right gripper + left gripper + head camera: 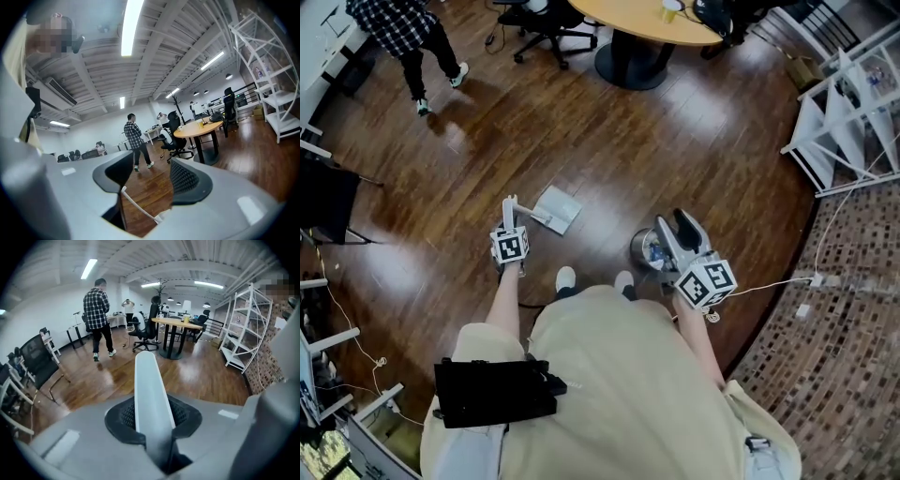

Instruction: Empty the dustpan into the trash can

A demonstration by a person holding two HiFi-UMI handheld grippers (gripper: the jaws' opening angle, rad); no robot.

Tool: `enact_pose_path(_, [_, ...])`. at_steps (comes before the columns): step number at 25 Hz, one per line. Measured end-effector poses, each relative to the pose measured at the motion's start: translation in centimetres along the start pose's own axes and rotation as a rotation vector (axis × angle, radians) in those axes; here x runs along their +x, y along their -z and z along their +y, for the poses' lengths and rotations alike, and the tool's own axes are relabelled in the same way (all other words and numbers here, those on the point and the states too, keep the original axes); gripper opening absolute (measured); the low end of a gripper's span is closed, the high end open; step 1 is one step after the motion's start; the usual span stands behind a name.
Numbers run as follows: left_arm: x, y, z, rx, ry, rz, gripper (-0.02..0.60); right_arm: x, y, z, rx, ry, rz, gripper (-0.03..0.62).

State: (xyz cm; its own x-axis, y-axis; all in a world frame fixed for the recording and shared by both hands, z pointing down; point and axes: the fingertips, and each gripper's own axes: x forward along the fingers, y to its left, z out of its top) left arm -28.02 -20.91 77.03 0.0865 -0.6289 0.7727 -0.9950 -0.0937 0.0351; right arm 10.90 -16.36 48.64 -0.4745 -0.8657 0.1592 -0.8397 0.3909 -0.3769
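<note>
Our left gripper is clamped on the long handle of the pale grey plastic dustpan, ready to lift and tip it. The pan is low, left of the small round metal trash can (not emptied yet, we judge). Our right gripper, pinched narrow with a thin white strip crossing its jaws, hovers above the can, perhaps to steady it.

Free room: the wooden floor lies open from the dustpan to the round table. Obstacles: the trash can, just beside the person's right shoe; the white shelf rack at right; an office chair beside the table; a person in a checked shirt far left; a black chair at the left edge; a cable along the floor at right.
</note>
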Motion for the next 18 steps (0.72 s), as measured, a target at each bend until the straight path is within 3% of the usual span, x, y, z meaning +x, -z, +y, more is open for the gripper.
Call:
enact_pose_path(2, [-0.3,1.7,0.9,-0.008,0.007,0.037,0.102,0.1,0.3,0.1,0.005,-0.008,0.006,0.233])
enact_pose_path(4, [-1.0,3.3,1.5,-0.030,0.011,0.064,0.226,0.4,0.4,0.3,0.008,-0.019,0.008,0.233])
enact_pose_path(5, [-1.5,3.7,1.5,-0.032,0.014,0.066,0.255,0.5,0.4,0.5,0.009,-0.025,0.007,0.233])
enact_pose_path(9, [-4.2,3.5,0.9,0.003,0.016,0.036,0.300,1.0,0.5,1.1,0.007,-0.048,0.006,0.233])
enact_pose_path(12, [-6.2,1.8,0.7,0.034,0.004,-0.035,0.377,1.0,0.5,1.2,0.002,-0.056,-0.005,0.233])
enact_pose_path(18, [-13.3,-5.8,0.8,0.057,-0.053,-0.261,0.377,0.8,-0.8,1.6,-0.029,-0.066,-0.047,0.233])
